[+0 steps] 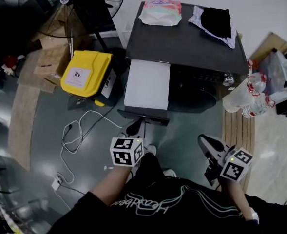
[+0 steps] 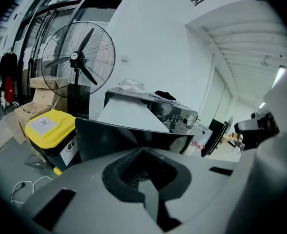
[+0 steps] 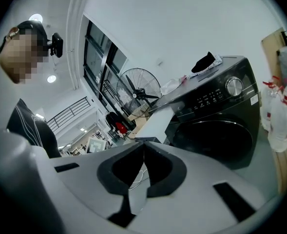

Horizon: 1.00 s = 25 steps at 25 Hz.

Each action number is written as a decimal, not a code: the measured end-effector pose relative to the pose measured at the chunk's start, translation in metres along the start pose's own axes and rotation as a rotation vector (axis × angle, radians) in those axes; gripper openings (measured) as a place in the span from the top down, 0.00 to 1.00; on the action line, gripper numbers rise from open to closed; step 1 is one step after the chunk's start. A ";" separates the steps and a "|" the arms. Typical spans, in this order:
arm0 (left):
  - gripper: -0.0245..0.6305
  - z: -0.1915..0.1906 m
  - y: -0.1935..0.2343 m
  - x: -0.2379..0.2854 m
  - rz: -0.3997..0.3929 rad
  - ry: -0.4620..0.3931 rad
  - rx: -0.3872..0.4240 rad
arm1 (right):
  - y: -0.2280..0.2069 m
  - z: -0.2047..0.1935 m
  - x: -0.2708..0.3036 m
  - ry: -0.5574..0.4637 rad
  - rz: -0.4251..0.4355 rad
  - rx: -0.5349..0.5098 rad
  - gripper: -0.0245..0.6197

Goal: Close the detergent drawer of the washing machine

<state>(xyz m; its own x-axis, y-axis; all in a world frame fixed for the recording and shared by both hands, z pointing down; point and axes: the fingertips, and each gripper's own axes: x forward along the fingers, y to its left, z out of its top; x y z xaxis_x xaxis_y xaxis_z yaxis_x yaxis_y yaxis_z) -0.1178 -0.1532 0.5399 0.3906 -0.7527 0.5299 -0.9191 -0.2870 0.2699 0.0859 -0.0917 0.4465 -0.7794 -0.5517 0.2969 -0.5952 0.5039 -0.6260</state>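
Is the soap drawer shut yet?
Not yet. Nothing looks done: the drawer sticks far out of the washing machine. In hand: the left tongs, shut and empty, sit right at its front. The right tongs, also shut and empty, hang back. Left to do: push the drawer all the way in.

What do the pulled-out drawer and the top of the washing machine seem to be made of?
Drawer: probably plastic; its upper side looks plain matte white, with a dark front panel. Washing machine top: dark grey and smooth with a faint sheen; it could be painted metal or plastic, I cannot tell which.
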 end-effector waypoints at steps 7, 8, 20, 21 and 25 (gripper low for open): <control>0.93 0.008 0.004 0.010 -0.009 0.009 0.003 | -0.004 0.007 0.007 -0.008 -0.006 0.008 0.92; 0.93 0.009 0.005 0.011 -0.010 0.011 0.003 | -0.004 0.008 0.008 -0.010 -0.006 0.008 0.92; 0.93 0.024 0.010 0.029 -0.047 0.028 0.032 | -0.005 0.026 0.023 -0.037 -0.025 0.002 0.92; 0.93 0.026 0.010 0.031 -0.050 0.029 0.035 | -0.005 0.027 0.025 -0.039 -0.027 0.003 0.92; 0.93 0.031 0.012 0.037 -0.063 0.032 0.046 | -0.007 0.032 0.028 -0.045 -0.040 0.004 0.92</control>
<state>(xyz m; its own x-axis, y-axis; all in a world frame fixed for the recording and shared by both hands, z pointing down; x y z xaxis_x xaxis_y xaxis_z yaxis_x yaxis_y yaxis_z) -0.1158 -0.2033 0.5379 0.4482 -0.7136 0.5385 -0.8939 -0.3603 0.2666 0.0743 -0.1318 0.4360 -0.7456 -0.6007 0.2885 -0.6245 0.4786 -0.6172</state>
